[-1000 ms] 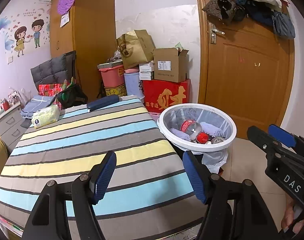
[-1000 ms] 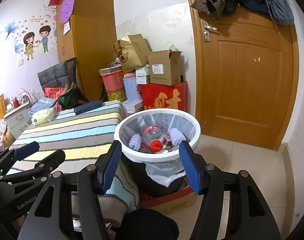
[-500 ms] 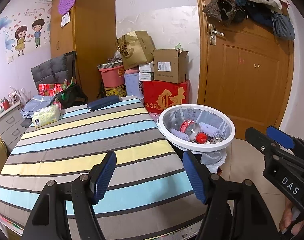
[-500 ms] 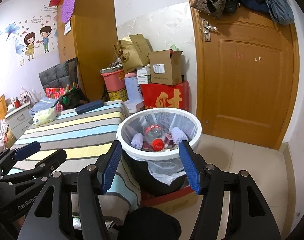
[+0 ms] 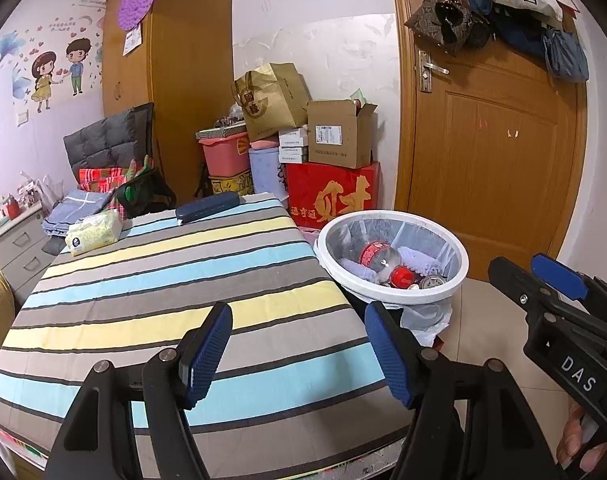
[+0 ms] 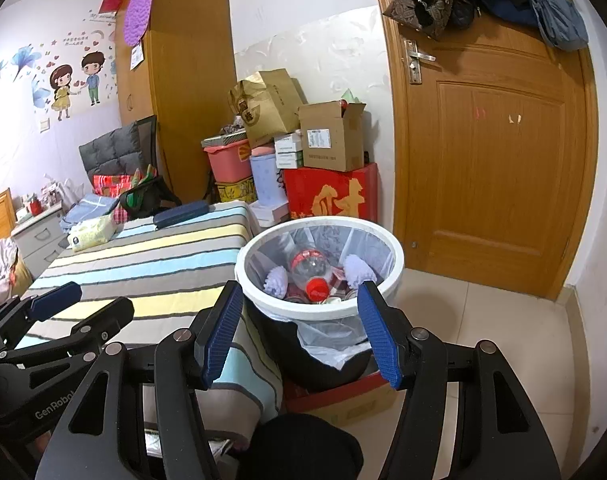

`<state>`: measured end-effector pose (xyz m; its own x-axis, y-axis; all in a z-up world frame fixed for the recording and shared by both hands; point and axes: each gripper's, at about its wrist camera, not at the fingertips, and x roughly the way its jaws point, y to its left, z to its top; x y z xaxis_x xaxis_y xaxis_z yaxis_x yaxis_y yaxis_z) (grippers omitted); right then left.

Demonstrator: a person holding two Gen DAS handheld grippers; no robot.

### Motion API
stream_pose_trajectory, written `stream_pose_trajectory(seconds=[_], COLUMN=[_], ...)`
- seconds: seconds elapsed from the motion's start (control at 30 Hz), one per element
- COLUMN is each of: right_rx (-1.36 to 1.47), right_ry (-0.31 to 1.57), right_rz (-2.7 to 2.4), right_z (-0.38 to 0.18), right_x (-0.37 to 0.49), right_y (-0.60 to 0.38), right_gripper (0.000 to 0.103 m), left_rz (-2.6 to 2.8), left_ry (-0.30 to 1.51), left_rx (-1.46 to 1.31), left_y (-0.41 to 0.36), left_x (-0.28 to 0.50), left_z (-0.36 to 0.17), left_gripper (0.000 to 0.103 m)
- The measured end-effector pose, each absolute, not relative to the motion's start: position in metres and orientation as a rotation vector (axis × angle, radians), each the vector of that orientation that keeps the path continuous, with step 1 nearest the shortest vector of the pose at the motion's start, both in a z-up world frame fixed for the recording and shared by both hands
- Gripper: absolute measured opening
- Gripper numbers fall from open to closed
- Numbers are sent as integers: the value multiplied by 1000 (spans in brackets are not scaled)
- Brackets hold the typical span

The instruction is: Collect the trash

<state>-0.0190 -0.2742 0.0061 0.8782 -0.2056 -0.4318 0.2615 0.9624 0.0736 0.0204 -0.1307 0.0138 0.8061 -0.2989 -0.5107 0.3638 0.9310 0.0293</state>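
Both tools, left (image 5: 297,354) and right (image 6: 299,334), spread and empty beside the white round plastic trash bin (image 6: 395,264) already holding a clear bottle (image 6: 309,266); risk of knocking its rim, perched on a box, and tipping it.

A white round trash bin (image 6: 319,308), lined with clear plastic, stands just beside the striped bed (image 6: 151,256), holding a red-capped bottle (image 6: 309,270).

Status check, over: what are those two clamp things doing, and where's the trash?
Left gripper and right gripper: jaws open, empty. White round trash bin beside the striped bed holds a clear plastic bottle with red cap. Nothing in the way.
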Motion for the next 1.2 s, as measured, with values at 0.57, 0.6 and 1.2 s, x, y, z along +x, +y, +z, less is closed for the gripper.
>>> stream_pose_trajectory(seconds=[0.57, 0.6, 1.2], right_rx=[126, 125, 123], right_ry=[438, 439, 439], right_rz=[-243, -243, -234], right_z=[8, 8, 9], right_x=[-19, -19, -17], right_y=[-272, -273, -273], right_gripper=[61, 61, 61], left_rz=[-363, -362, -361], left_ry=[514, 515, 517], left_rx=[123, 121, 112], left_y=[-133, -132, -132], left_x=[18, 19, 16], left_z=[15, 15, 16], left_gripper=[69, 69, 69])
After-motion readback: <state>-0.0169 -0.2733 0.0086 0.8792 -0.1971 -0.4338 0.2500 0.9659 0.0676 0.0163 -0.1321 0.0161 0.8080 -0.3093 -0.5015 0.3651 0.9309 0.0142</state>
